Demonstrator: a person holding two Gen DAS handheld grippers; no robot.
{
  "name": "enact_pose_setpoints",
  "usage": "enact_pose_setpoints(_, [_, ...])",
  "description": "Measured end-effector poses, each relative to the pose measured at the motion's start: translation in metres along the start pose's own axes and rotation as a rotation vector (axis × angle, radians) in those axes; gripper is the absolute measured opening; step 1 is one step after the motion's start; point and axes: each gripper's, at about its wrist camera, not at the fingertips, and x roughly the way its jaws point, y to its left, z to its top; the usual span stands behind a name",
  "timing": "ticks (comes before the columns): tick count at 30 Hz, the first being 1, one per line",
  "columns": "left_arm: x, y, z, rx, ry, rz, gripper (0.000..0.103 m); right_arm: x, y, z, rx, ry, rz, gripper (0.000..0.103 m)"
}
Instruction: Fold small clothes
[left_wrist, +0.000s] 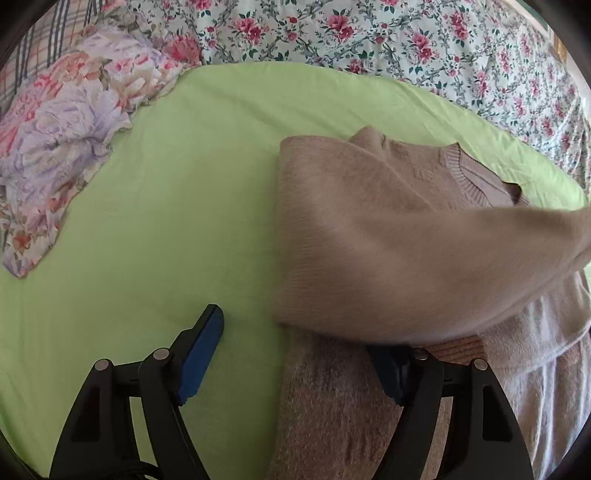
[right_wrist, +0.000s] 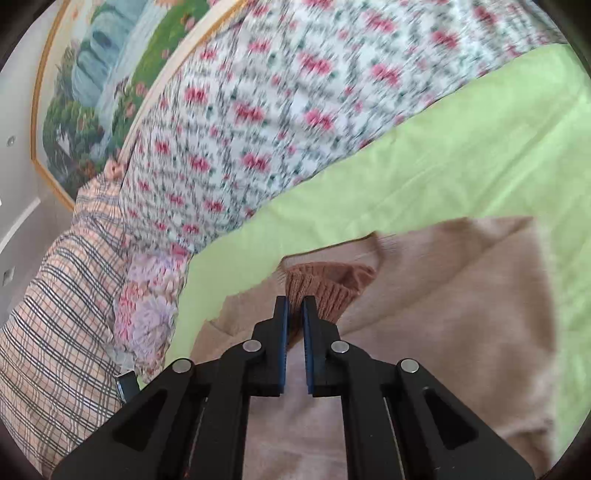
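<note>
Right gripper (right_wrist: 294, 306) clamps the beige sweater's ribbed cuff (right_wrist: 325, 291) to carry the sleeve over; left gripper (left_wrist: 299, 332) stands apart, straddling the sweater's edge.

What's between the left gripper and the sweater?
Nothing visible. The left gripper is open at the sweater, one finger already under its raised fold. The right gripper pinches the ribbed cuff.

Both wrist views look forward, close above the green sheet (left_wrist: 166, 184), sharing the beige sweater (right_wrist: 424, 295).
</note>
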Motion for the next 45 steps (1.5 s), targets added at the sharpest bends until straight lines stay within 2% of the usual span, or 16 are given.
enact_pose_setpoints(3, [-0.001,-0.005,-0.004,0.011,-0.004,0.048,0.073,-0.023,-0.026,-0.009,0.013,-0.020,-0.084,0.009])
enact_pose_setpoints(7, [-0.003,-0.009,-0.005,0.025,-0.010,0.078,0.072,-0.023,-0.068,-0.034,0.078,0.077,-0.149,0.008])
enact_pose_setpoints(9, [-0.003,-0.003,-0.006,-0.015,0.000,0.071,0.072,-0.021,-0.074,-0.043,0.078,0.104,-0.158,0.008])
enact_pose_setpoints(15, [-0.005,0.027,-0.013,-0.191,-0.010,0.002,0.072,-0.016,-0.061,-0.054,-0.003,0.185,-0.165,0.008])
enact_pose_setpoints(17, [-0.006,0.028,-0.015,-0.200,-0.019,-0.005,0.072,-0.013,-0.059,-0.058,-0.023,0.248,-0.234,0.009])
enact_pose_setpoints(20, [-0.007,0.025,-0.018,-0.204,-0.038,0.007,0.072,-0.028,-0.047,-0.058,-0.054,0.221,-0.313,0.009])
enact_pose_setpoints(23, [-0.008,0.024,-0.021,-0.207,-0.056,0.001,0.073,-0.035,-0.015,-0.049,-0.093,0.185,-0.187,0.011])
enact_pose_setpoints(24, [-0.007,0.025,-0.021,-0.209,-0.062,0.000,0.073,-0.028,-0.004,-0.044,-0.108,0.190,-0.133,0.022])
enact_pose_setpoints(25, [-0.007,0.026,-0.022,-0.212,-0.067,-0.002,0.073,-0.016,0.007,-0.040,-0.119,0.206,-0.075,0.048])
enact_pose_setpoints(27, [-0.008,0.026,-0.023,-0.215,-0.075,-0.003,0.073,0.021,0.034,-0.035,-0.158,0.244,0.032,0.074])
enact_pose_setpoints(32, [-0.008,0.027,-0.025,-0.220,-0.093,-0.015,0.073,0.147,0.113,-0.040,-0.252,0.450,0.198,0.074])
enact_pose_setpoints(35, [-0.009,0.028,-0.026,-0.227,-0.101,-0.028,0.074,0.224,0.144,-0.038,-0.289,0.559,0.230,0.074])
enact_pose_setpoints(39, [-0.011,0.030,-0.028,-0.241,-0.114,-0.044,0.074,0.290,0.166,-0.071,-0.277,0.840,0.314,0.074])
enact_pose_setpoints(41, [-0.012,0.030,-0.030,-0.246,-0.126,-0.051,0.074,0.307,0.178,-0.089,-0.258,0.923,0.387,0.074])
enact_pose_setpoints(43, [-0.013,0.030,-0.031,-0.252,-0.138,-0.062,0.074,0.318,0.185,-0.097,-0.193,0.950,0.484,0.074])
enact_pose_setpoints(45, [-0.014,0.033,-0.031,-0.266,-0.144,-0.071,0.073,0.328,0.191,-0.102,-0.160,0.911,0.500,0.074])
